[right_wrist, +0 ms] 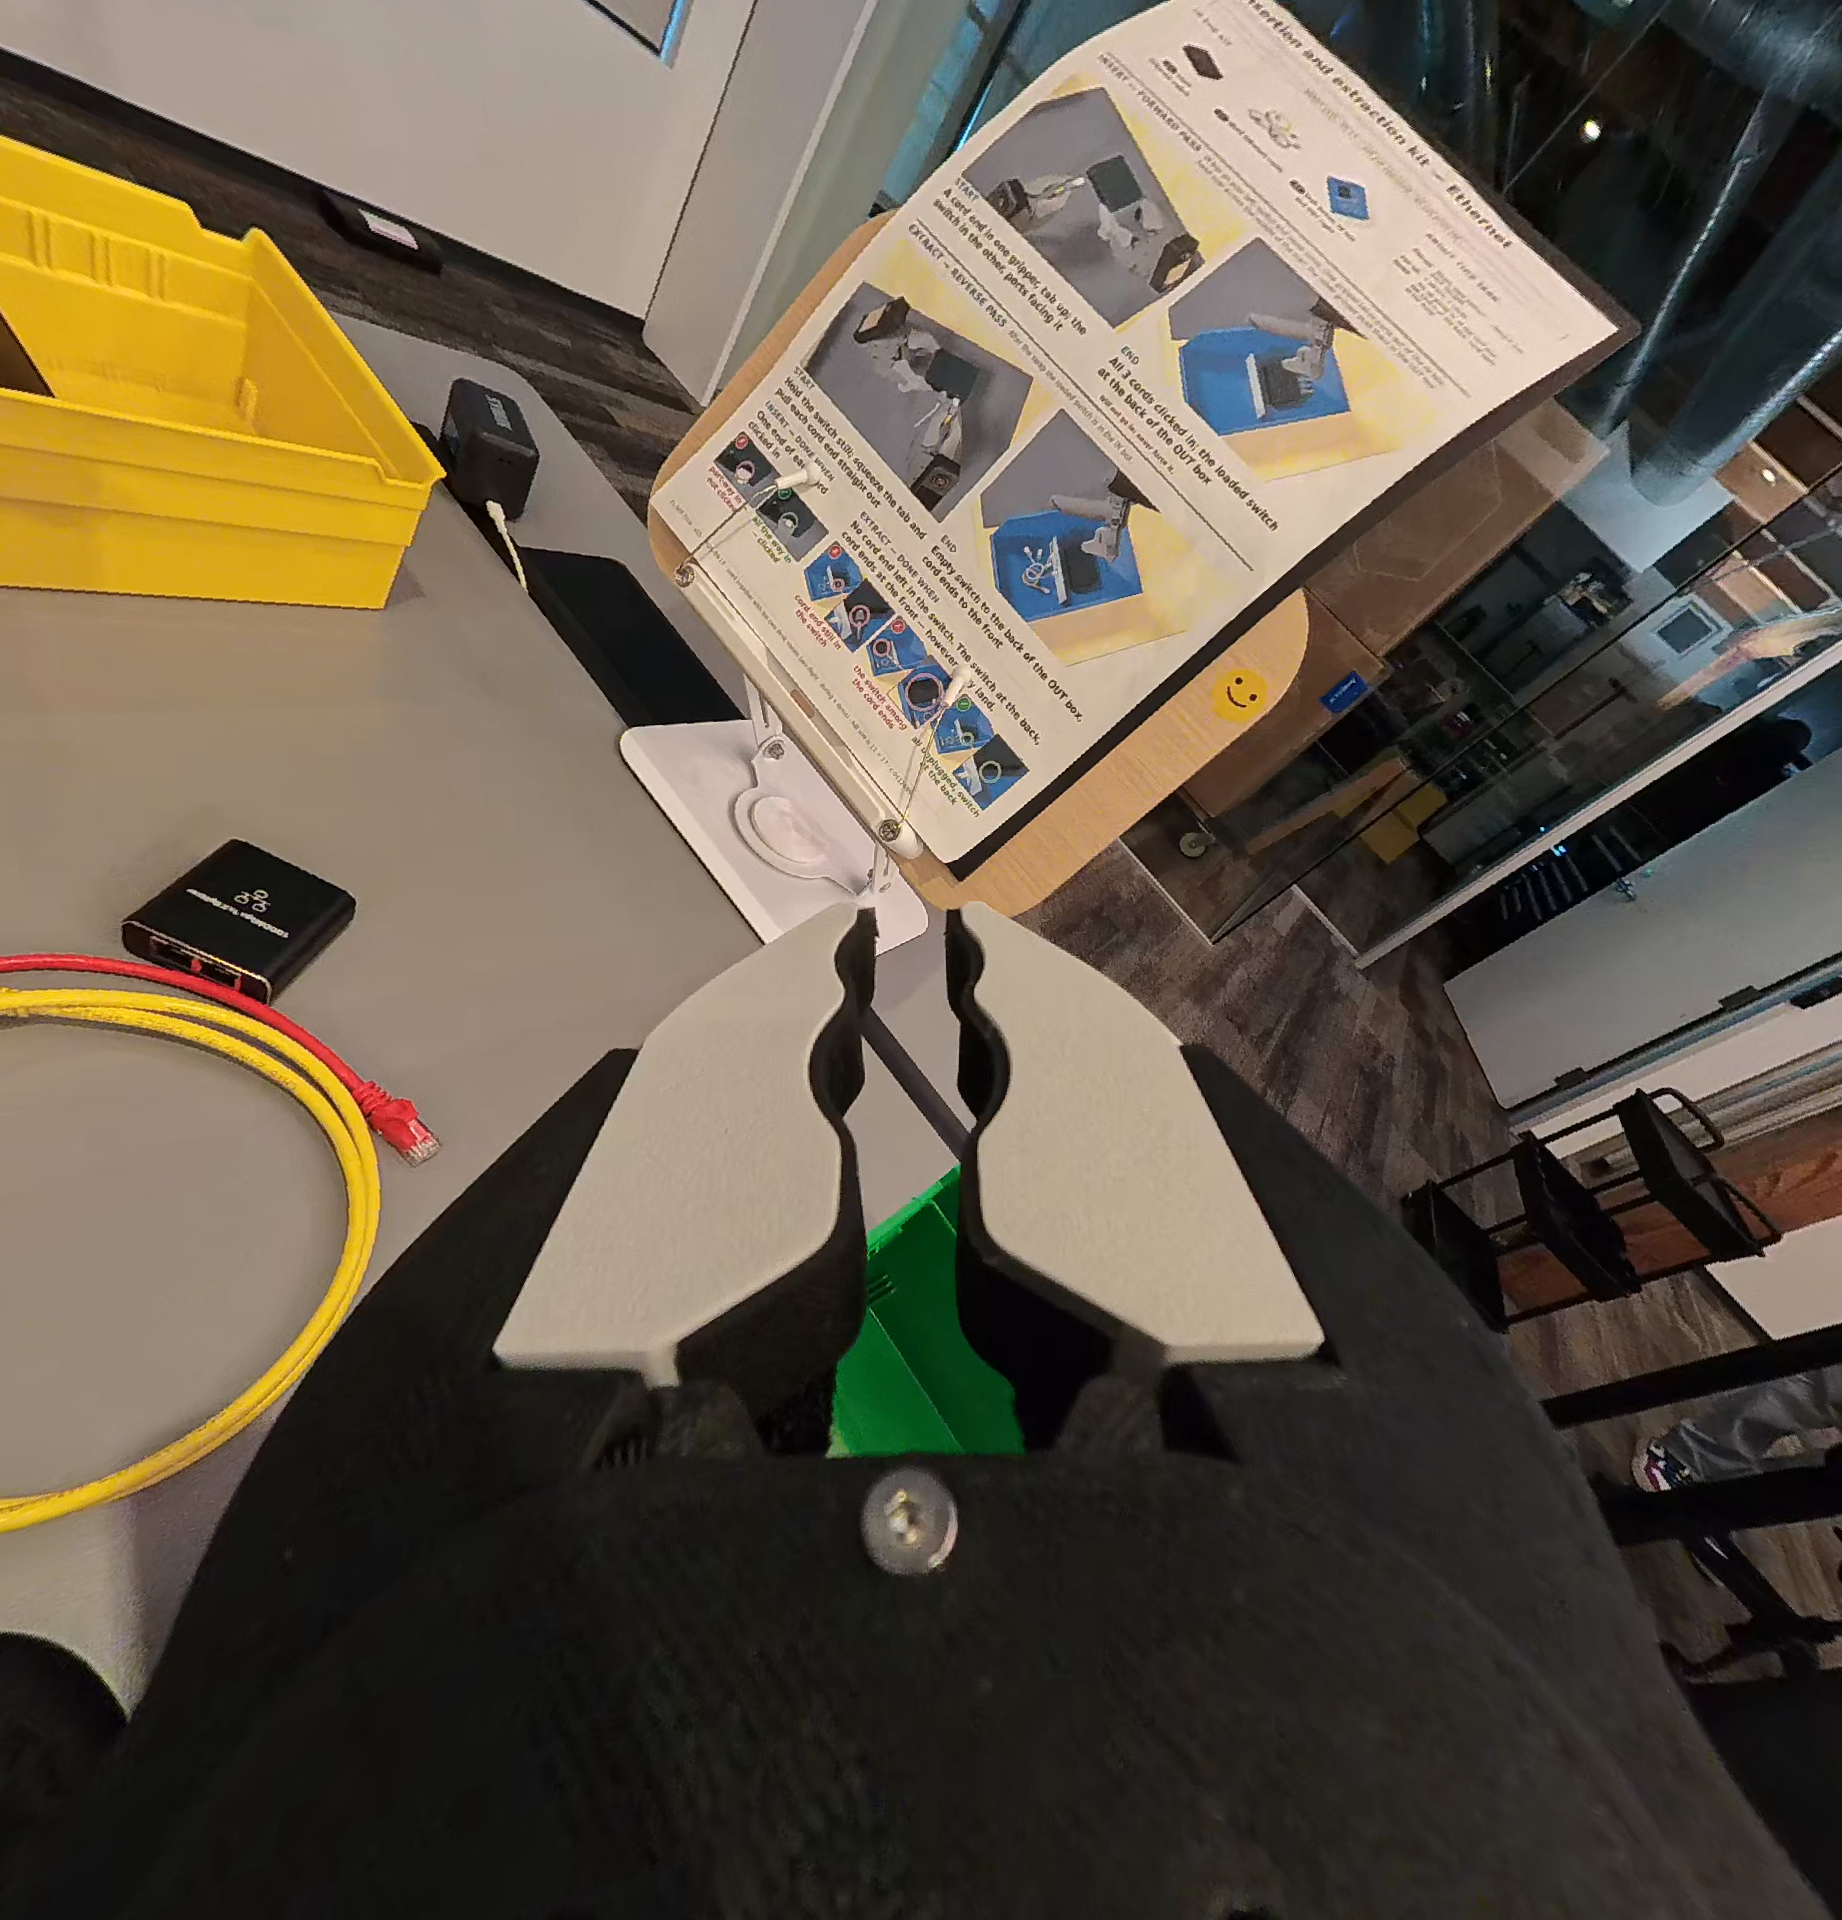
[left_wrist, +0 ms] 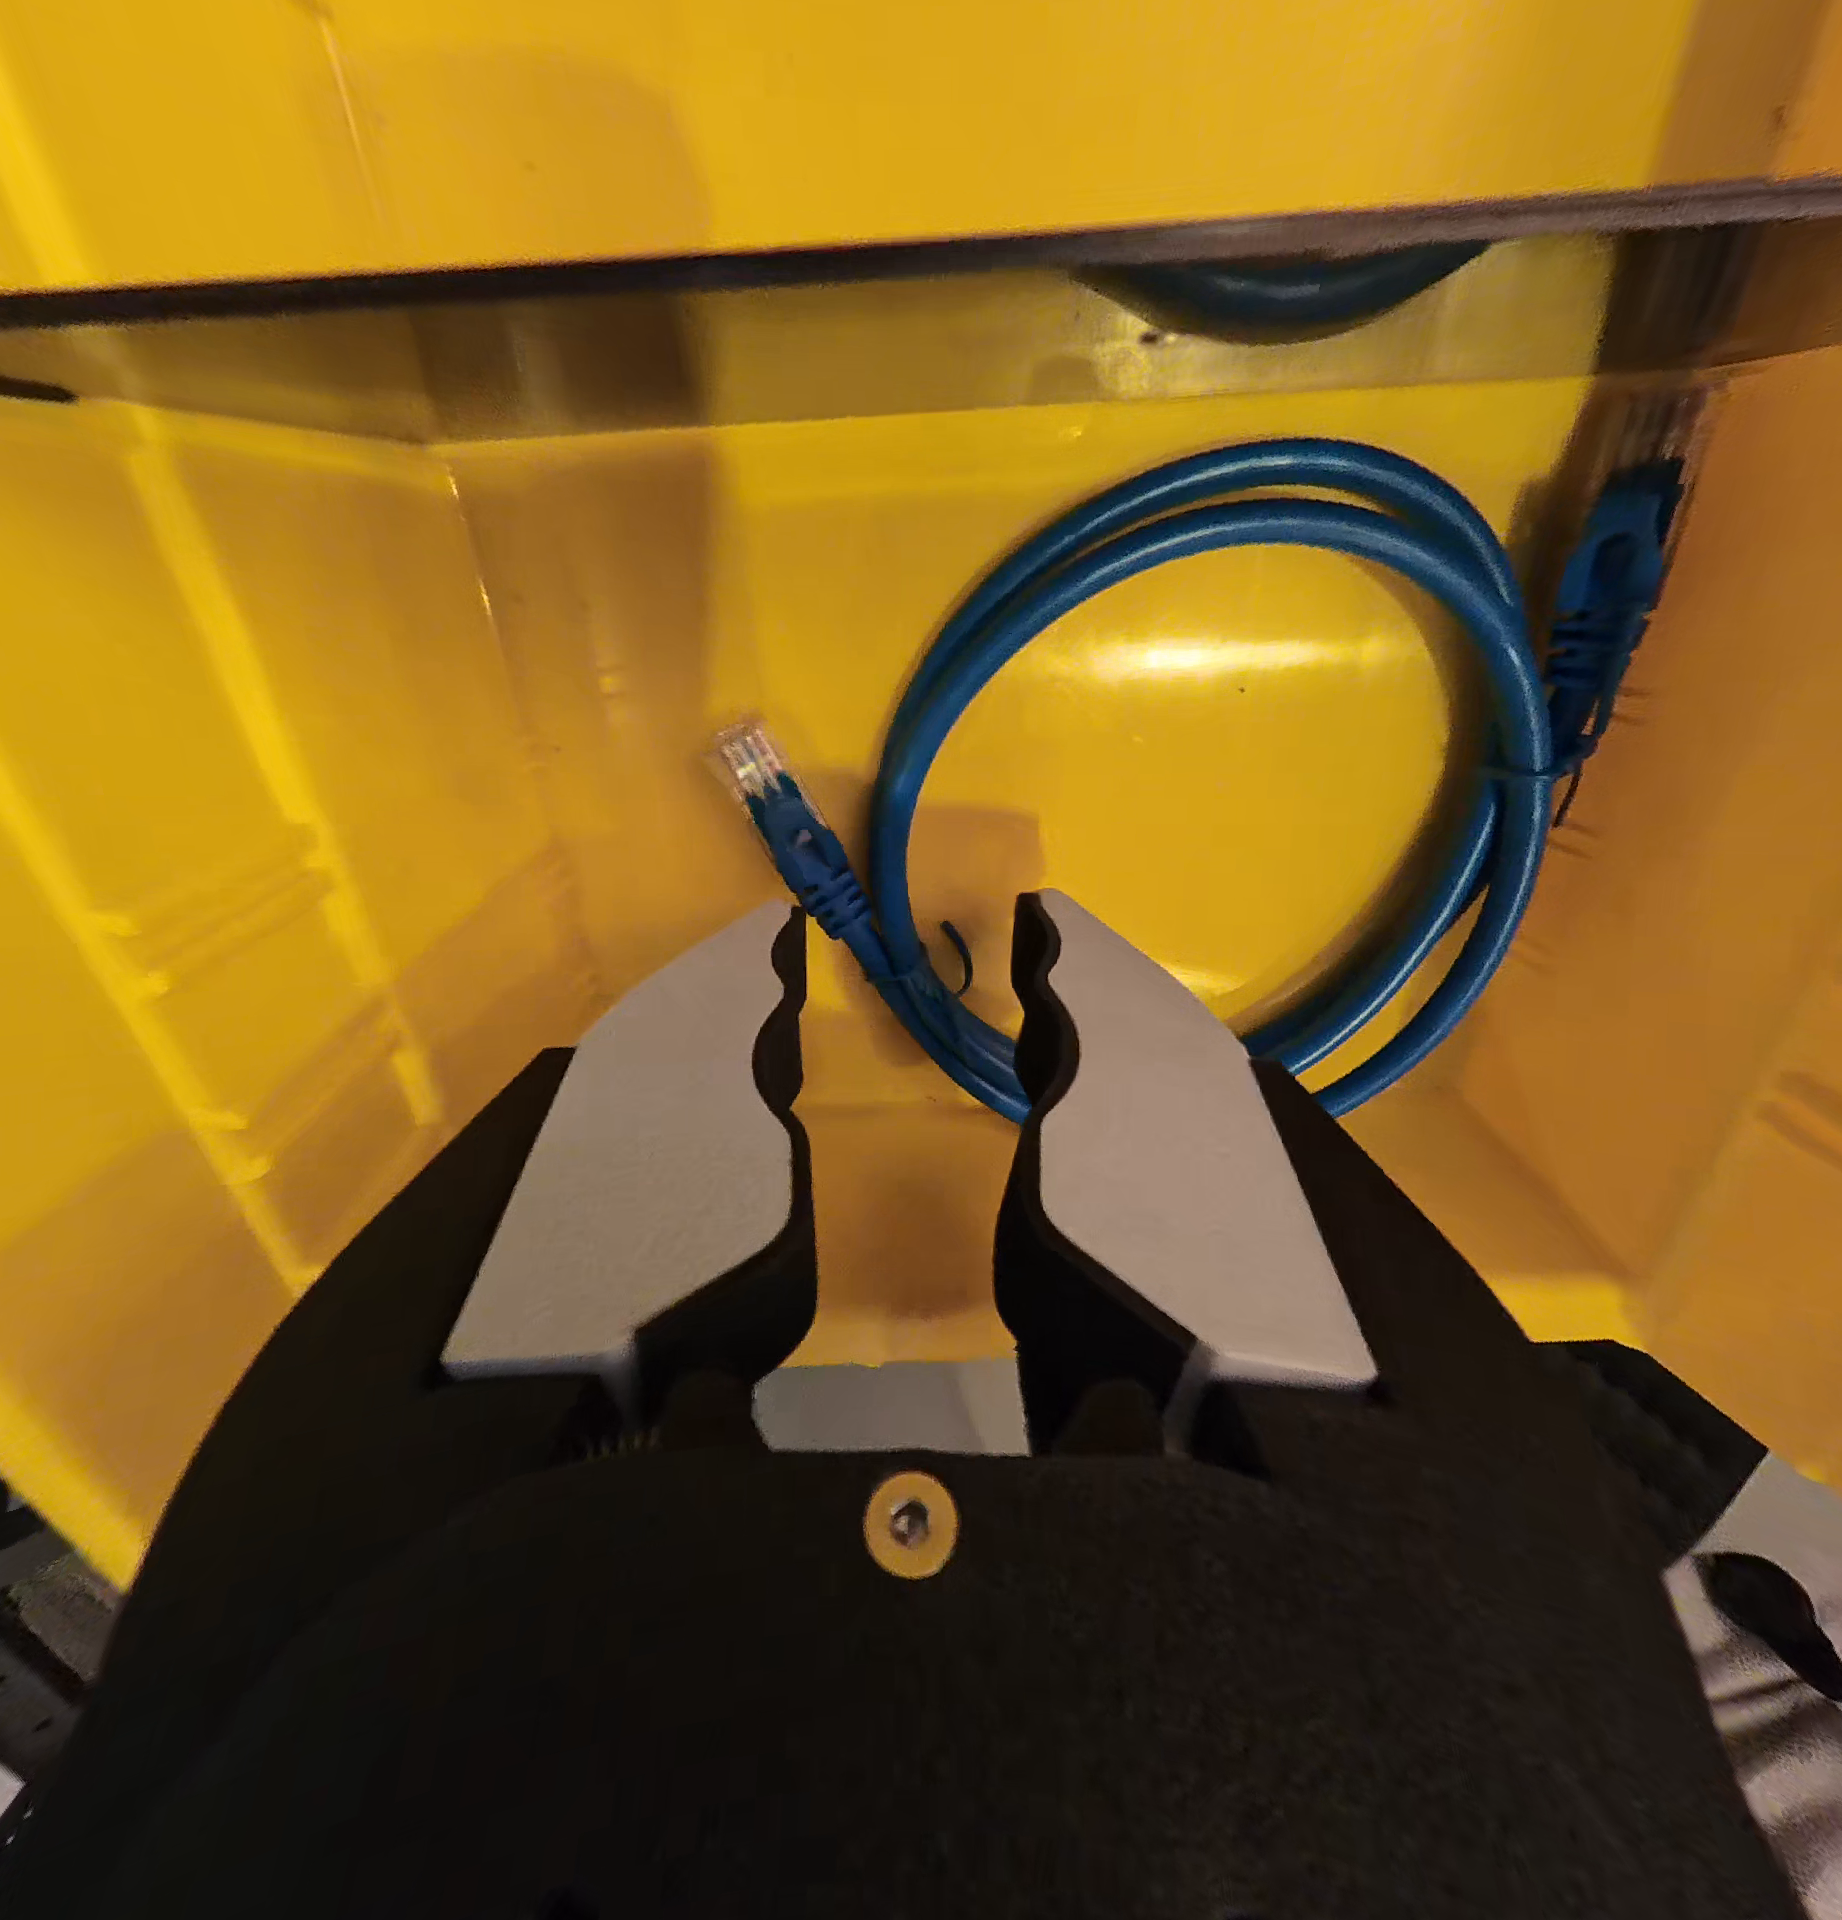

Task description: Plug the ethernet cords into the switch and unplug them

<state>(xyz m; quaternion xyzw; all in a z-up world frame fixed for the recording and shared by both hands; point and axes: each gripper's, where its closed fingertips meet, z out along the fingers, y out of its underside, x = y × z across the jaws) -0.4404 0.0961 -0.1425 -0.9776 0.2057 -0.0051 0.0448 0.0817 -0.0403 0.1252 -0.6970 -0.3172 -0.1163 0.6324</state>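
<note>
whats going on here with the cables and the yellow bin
The left gripper is open inside the yellow bin, its fingers either side of a coiled blue cable, not yet pressing on it. The right gripper hangs over the table edge, holding nothing. On the table lie a black switch and red and yellow cables.

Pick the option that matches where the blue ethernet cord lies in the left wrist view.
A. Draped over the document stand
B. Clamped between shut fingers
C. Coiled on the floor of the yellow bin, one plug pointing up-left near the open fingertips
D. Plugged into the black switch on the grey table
C: the blue ethernet cord lies coiled on the yellow bin floor, its clear-tipped plug just beyond the open left gripper.
</note>
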